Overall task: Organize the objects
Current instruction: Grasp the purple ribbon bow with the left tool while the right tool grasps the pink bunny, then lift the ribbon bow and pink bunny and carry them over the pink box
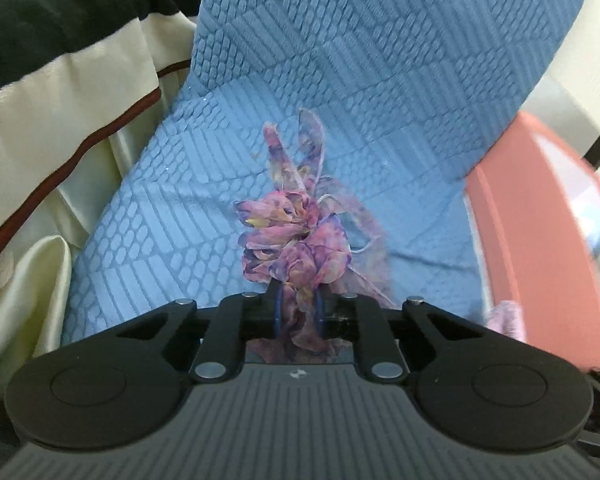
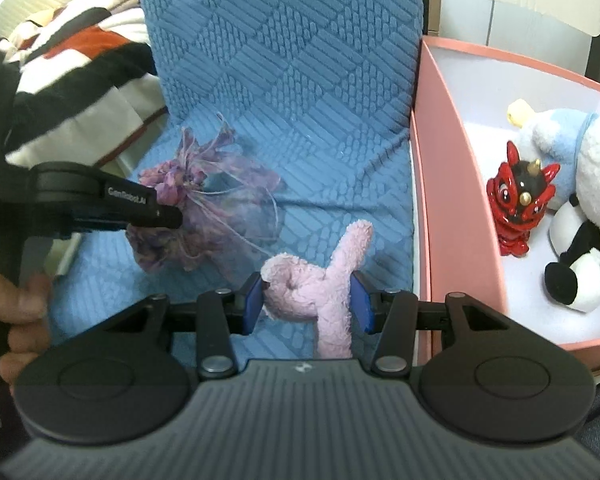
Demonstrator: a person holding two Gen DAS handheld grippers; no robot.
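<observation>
Left wrist view: left gripper (image 1: 298, 312) has its blue-padded fingers (image 1: 276, 312) nearly closed on the purple-pink floral gauze pouch (image 1: 296, 232), pinching its lower fabric w/ the bunched top and ribbon ends sticking out ahead, over a blue quilted textured cover (image 1: 340, 60). Cream fabric w/ dark red piping (image 1: 60, 140) and black fabric lie to the left; pink box edge (image 1: 540, 220) at right. Right wrist view: right gripper (image 2: 306, 300) fingers (image 2: 253, 300) are part open, pads pressed on either side of a small lilac fuzzy plush toy (image 2: 324, 292), holding it just above the blue cover, beside the pink cardboard box (image 2: 440, 200). Inside the box: a red glossy horned figurine (image 2: 520, 200) and a white, blue and black plush toy (image 2: 580, 208), touching. Left gripper (image 2: 168, 214) shows at left w/ the pouch (image 2: 204, 208); a striped blanket (image 2: 80, 80) behind it.
</observation>
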